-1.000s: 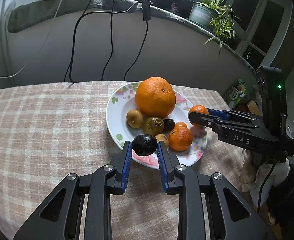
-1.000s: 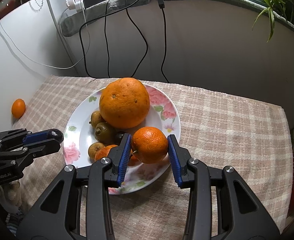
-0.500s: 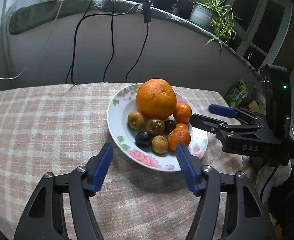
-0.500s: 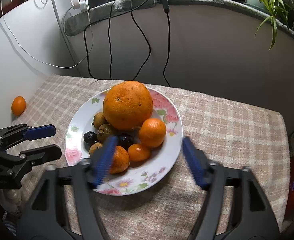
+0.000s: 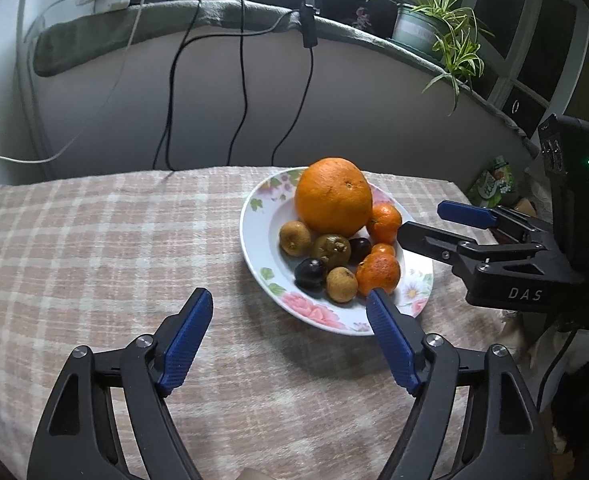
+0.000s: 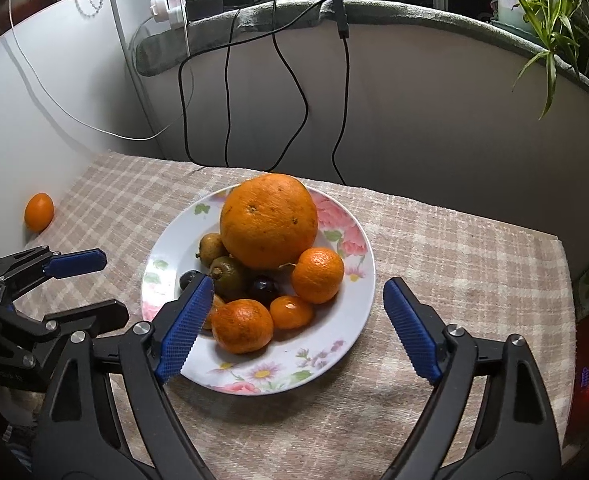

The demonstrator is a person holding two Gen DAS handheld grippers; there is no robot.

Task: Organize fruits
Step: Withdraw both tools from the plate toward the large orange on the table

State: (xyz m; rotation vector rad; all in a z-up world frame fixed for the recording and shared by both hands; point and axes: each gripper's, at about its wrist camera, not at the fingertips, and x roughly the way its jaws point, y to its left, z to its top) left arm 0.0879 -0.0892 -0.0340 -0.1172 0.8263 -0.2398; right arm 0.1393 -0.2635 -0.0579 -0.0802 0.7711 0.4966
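Checked cloth [image 5: 94, 240] covers the table; floral plate [image 6: 350, 320] sits on it w/ fruit piled in: big orange [image 6: 268, 220] at the back, three mandarins [image 6: 317, 275] to its right & front, brownish-green fruits [image 5: 295, 238] and two dark plums [image 5: 309, 273] on its left side. One more mandarin [image 6: 38, 212] lies off the plate, far left by the wall. Left gripper [image 5: 290, 312] & right gripper [image 6: 298, 300] both hover at the plate's near rim, jaws just been opening, now wide apart, nothing betw. them.
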